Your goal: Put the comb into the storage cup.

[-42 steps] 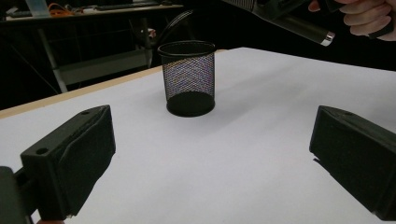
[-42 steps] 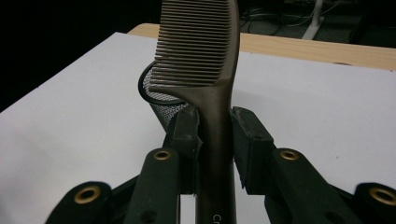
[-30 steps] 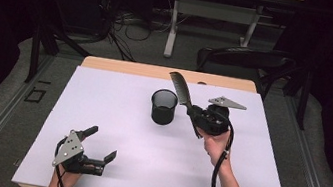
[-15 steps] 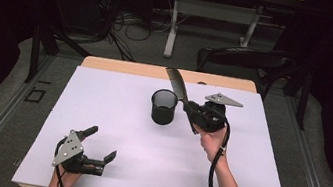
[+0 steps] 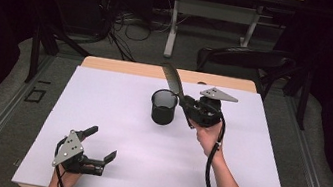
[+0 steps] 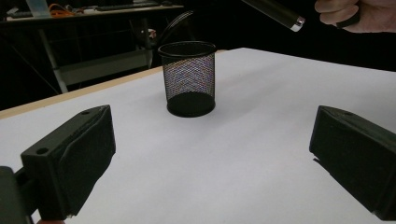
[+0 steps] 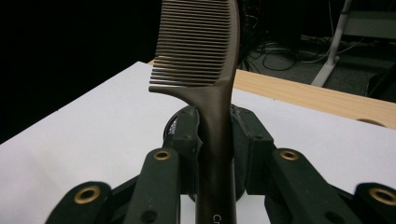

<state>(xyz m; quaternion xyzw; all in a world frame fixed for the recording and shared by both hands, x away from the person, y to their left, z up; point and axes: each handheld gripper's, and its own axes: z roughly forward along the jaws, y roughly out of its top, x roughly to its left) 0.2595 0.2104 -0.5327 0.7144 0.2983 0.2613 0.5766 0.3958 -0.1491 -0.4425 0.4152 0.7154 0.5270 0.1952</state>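
Note:
A black mesh cup [image 5: 163,107] stands upright near the middle of the white table [image 5: 115,116]. My right gripper [image 5: 186,104] hangs just right of the cup and is shut on the handle of a dark brown comb [image 5: 172,78]. The comb leans up and to the left, its toothed end above the cup's far right rim. In the right gripper view the comb [image 7: 205,56] rises between the jaws of my right gripper [image 7: 215,140], with the cup behind it. My left gripper [image 5: 102,143] rests at the front left, open and holding nothing. In its own view the left gripper [image 6: 212,161] faces the cup [image 6: 189,79].
The table's wooden far edge [image 5: 128,67] shows beyond the white sheet. A dark chair [image 5: 245,60] stands behind the table at the right, and cables lie on the floor. A cable [image 5: 211,166] trails from my right gripper along the forearm.
My right gripper has shifted slightly left with the comb, bringing its toothed end closer over the cup. The left gripper has not moved.

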